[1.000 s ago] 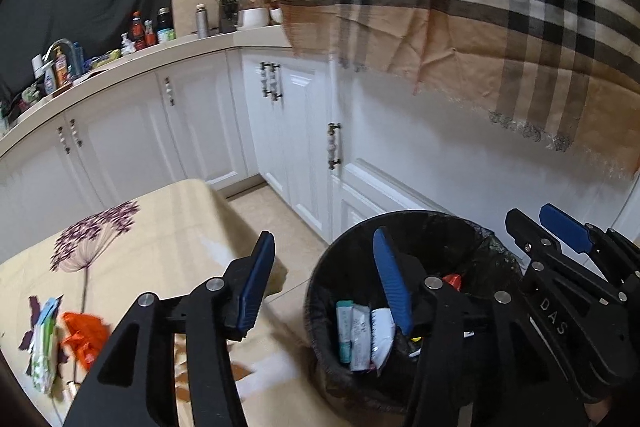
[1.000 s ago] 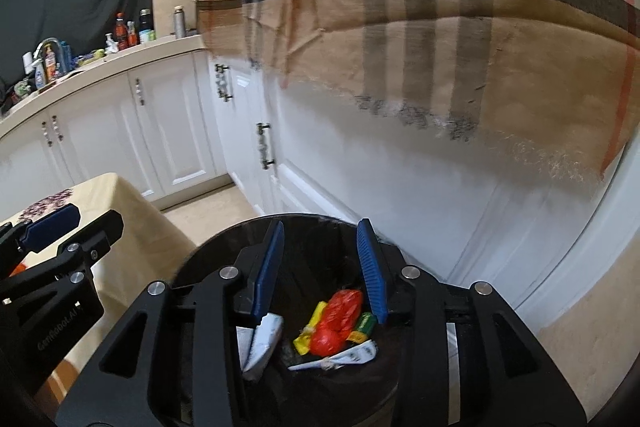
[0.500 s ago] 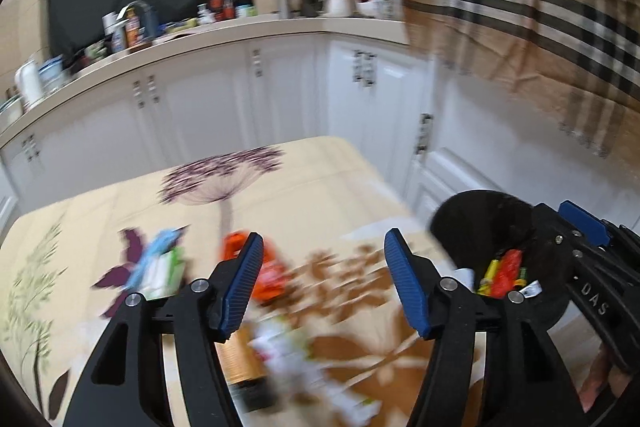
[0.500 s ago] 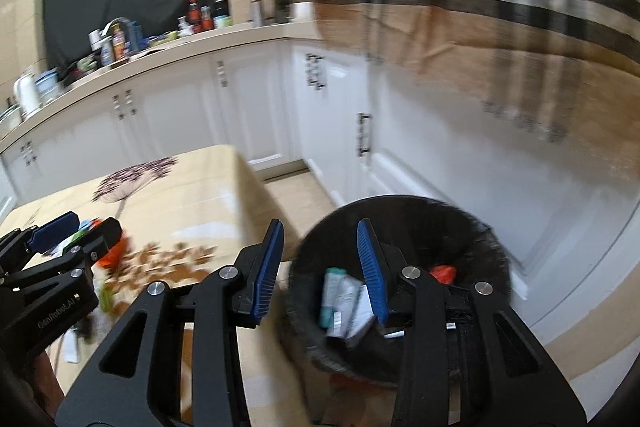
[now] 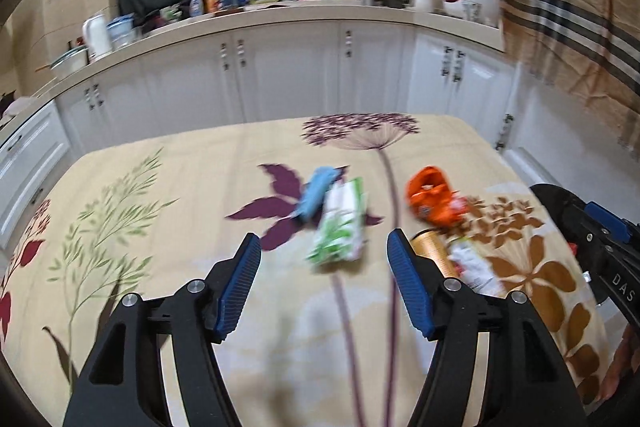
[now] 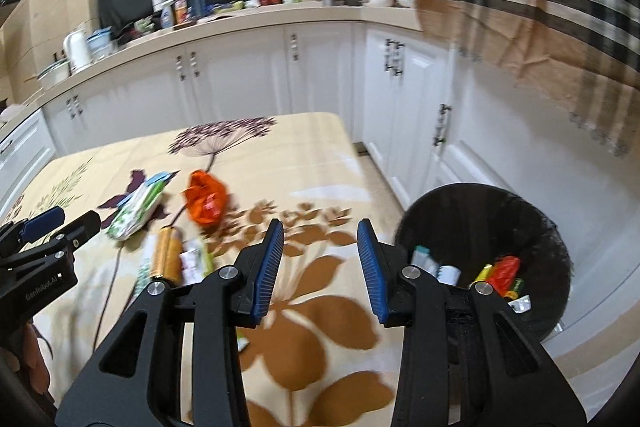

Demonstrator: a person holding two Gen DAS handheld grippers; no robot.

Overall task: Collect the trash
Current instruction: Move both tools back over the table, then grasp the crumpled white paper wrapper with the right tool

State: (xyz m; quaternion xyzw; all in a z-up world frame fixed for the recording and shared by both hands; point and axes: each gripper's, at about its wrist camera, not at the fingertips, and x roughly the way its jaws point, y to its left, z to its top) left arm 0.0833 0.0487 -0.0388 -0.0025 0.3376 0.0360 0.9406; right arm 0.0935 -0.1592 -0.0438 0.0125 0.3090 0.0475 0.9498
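Both views have swung away from the bin toward the desk [image 5: 168, 195] since a second ago. Its floral cloth carries the remaining trash: a green-and-white packet [image 5: 340, 227] touching a blue wrapper [image 5: 318, 191], an orange bag [image 5: 430, 199], and a golden can [image 6: 166, 253] beside small white scraps. At the desk's right end stands the black bin [image 6: 516, 215], trash inside. Left tool [image 5: 324, 277] and right tool [image 6: 320, 267] hover with jaws wide apart, empty.
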